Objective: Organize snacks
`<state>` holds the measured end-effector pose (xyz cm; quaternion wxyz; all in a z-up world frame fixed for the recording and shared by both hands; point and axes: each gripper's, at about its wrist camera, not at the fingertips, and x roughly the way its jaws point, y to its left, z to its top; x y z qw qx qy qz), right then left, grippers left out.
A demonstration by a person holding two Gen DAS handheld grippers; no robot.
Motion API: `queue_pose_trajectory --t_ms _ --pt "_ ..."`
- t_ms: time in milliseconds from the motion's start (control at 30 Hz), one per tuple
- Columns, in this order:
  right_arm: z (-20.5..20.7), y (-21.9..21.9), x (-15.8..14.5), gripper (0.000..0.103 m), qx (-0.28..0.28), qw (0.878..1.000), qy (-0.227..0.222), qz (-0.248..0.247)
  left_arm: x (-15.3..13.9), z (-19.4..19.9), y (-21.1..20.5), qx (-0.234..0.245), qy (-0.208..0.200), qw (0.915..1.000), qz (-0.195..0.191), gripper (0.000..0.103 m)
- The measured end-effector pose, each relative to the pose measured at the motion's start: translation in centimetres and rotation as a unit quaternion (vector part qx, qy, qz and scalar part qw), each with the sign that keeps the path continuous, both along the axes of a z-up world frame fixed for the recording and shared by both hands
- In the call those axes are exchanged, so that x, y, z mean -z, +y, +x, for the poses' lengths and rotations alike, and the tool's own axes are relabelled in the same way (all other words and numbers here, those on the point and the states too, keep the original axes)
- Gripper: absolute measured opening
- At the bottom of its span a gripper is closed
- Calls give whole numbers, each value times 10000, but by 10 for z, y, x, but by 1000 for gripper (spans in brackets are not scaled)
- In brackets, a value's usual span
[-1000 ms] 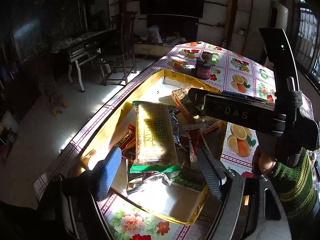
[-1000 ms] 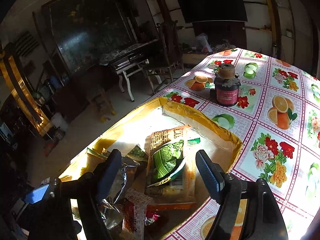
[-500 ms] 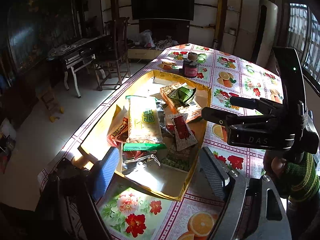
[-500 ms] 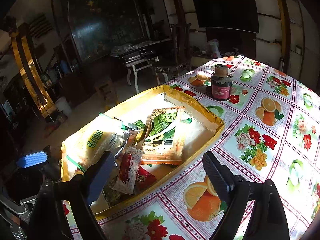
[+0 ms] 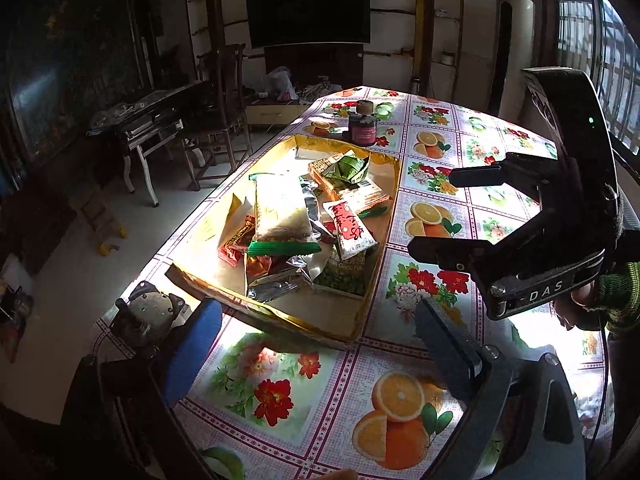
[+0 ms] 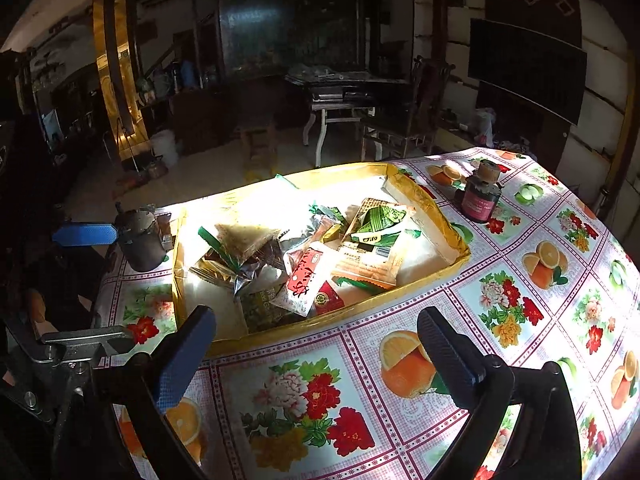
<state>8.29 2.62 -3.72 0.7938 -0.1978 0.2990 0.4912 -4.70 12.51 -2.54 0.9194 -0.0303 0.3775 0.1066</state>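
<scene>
A shallow yellow cardboard tray (image 5: 376, 280) sits on the flowered tablecloth and holds several snack packets. Among them are a long tan packet with green ends (image 5: 282, 216), a white and red packet (image 5: 349, 228) and a green-leaf packet (image 5: 347, 169). The tray (image 6: 424, 280) and packets also show in the right wrist view. My left gripper (image 5: 320, 348) is open and empty, back from the tray's near edge. My right gripper (image 6: 316, 352) is open and empty, over the tablecloth beside the tray. The right gripper also shows in the left wrist view (image 5: 464, 208).
A small dark jar with a cork lid (image 5: 362, 124) stands beyond the tray; it also shows in the right wrist view (image 6: 482, 192). A metal object (image 6: 140, 236) sits at the table's corner. Chairs and a side table stand off the table's left side.
Both grippers have pulled up and back from over the tray, empty and open. The tray now lies farther ahead in both views.
</scene>
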Motion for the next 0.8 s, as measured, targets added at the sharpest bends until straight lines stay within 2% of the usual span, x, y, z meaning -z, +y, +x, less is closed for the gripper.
queue_pose_trajectory --t_ms 333,800 --pt "-16 4 15 102 -392 9991 -11 -176 0 -19 1 -92 -9 9999 120 98" --pt "-25 4 13 102 -458 9988 -67 -184 0 -32 6 -193 -74 9997 91 98"
